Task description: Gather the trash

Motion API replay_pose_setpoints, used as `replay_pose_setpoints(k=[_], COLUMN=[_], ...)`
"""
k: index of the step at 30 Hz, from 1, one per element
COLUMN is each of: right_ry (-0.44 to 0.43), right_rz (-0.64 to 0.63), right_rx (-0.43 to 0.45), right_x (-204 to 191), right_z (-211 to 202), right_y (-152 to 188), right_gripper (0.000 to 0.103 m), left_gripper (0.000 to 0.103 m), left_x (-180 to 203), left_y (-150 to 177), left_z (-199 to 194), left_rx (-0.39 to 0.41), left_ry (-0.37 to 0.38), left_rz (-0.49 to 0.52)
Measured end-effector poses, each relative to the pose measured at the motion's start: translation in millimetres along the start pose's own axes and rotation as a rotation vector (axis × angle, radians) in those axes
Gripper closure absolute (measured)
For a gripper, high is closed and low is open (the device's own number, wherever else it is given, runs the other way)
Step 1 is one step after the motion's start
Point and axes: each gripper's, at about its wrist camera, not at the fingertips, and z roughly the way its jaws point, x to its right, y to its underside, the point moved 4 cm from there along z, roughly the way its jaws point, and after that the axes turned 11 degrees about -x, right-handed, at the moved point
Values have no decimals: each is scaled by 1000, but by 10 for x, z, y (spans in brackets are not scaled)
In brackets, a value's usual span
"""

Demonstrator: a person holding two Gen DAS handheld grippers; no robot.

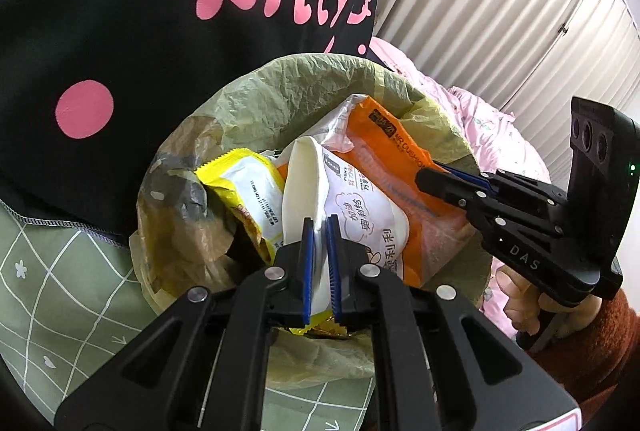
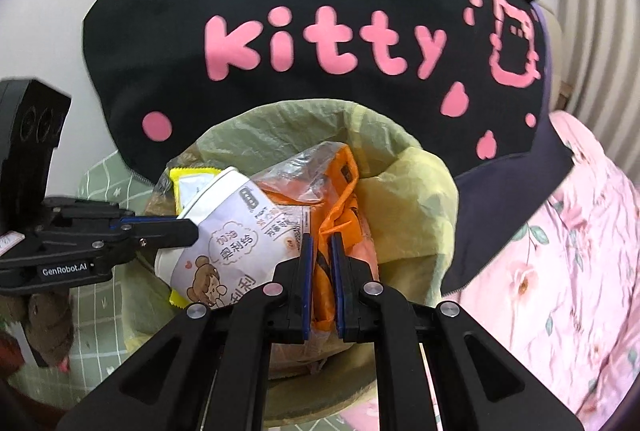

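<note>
Left wrist: one paper cup (image 1: 320, 191), one yellow wrapper (image 1: 244, 187), one orange packet (image 1: 400, 167).

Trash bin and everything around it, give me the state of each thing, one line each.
Trash bin: lined with a yellow-green bag, heaped full.
Paper cup: on its side, atop the heap.
Orange bag: crumpled, in the bin.
Yellow wrapper: opened, in the bin.
Left hand-held gripper: shut on the paper cup's wall.
Right hand-held gripper: shut on the orange bag.
</note>
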Motion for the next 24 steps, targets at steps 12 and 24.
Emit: replay_pose_setpoints(k=[12,24], right_ry=[68,70], right_rz=[95,-32], right_rx=[46,221], right_x=[35,-186], right_z=[-134,-713], right_y=[91,338], right_gripper=[65,60], left_gripper=[80,30], left_x=[-123,15], left_y=[103,1018], left_z=[-147,-1002], left_rx=[95,281], left_ry=[84,-192], left_rz=[-15,-228])
